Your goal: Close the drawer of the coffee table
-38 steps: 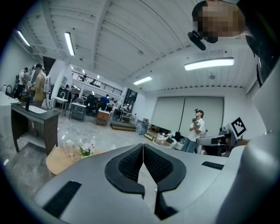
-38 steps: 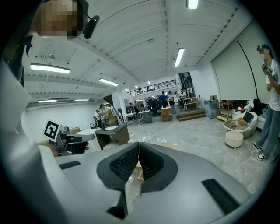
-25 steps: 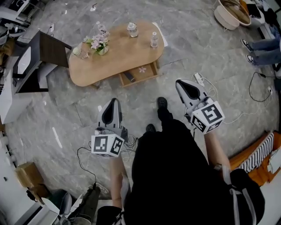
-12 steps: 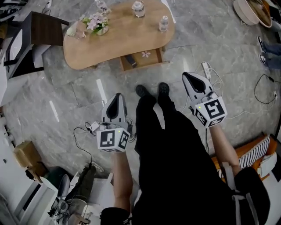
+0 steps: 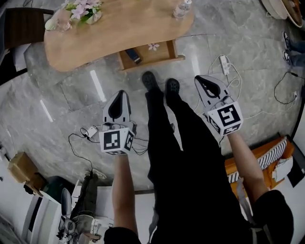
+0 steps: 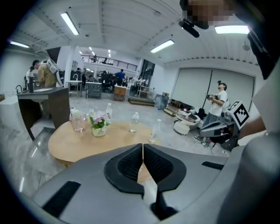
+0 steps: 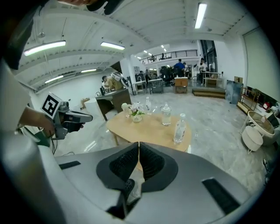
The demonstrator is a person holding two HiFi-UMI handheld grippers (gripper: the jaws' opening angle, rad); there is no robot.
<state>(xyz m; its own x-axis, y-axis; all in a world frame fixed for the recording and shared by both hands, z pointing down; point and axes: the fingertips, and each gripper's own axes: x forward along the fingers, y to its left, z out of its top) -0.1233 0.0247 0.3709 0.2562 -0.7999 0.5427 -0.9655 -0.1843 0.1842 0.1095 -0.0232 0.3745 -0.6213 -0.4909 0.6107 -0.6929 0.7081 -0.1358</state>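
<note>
The drawer [image 5: 150, 55], a shallow box of light wood, stood pulled out from under the near side of the table [image 5: 119, 35], at the top of the head view. It lay open to the camera, with a small dark item [image 5: 136, 55] at its left and a pink flower [image 5: 153, 46] near its middle. Its long axis ran across the picture along the table's long edge, the right end a little higher, and its front faced the person. The oval top above it carried flowers [image 5: 83, 8] and a bottle [image 5: 182, 8].

The person stood facing the table, shoes [image 5: 148, 79] on the grey stone floor [image 5: 71, 100] just short of the drawer front. Both arms [image 5: 121, 186] reached forward, one on each side of the legs. The left gripper [image 5: 122, 92] pointed ahead towards the table, well apart from the drawer. The right gripper [image 5: 197, 78] was held a little farther forward, its tip angled up and left towards the drawer's right corner, near it but apart. A power strip [image 5: 222, 64] lay on the floor just beside that tip.

In the left gripper view the black pads [image 6: 131, 164] of the left gripper [image 6: 142, 146] met in a thin line, with nothing between them. The right gripper view showed the right gripper [image 7: 138, 146] the same: jaws together and empty, the table beyond.
</note>
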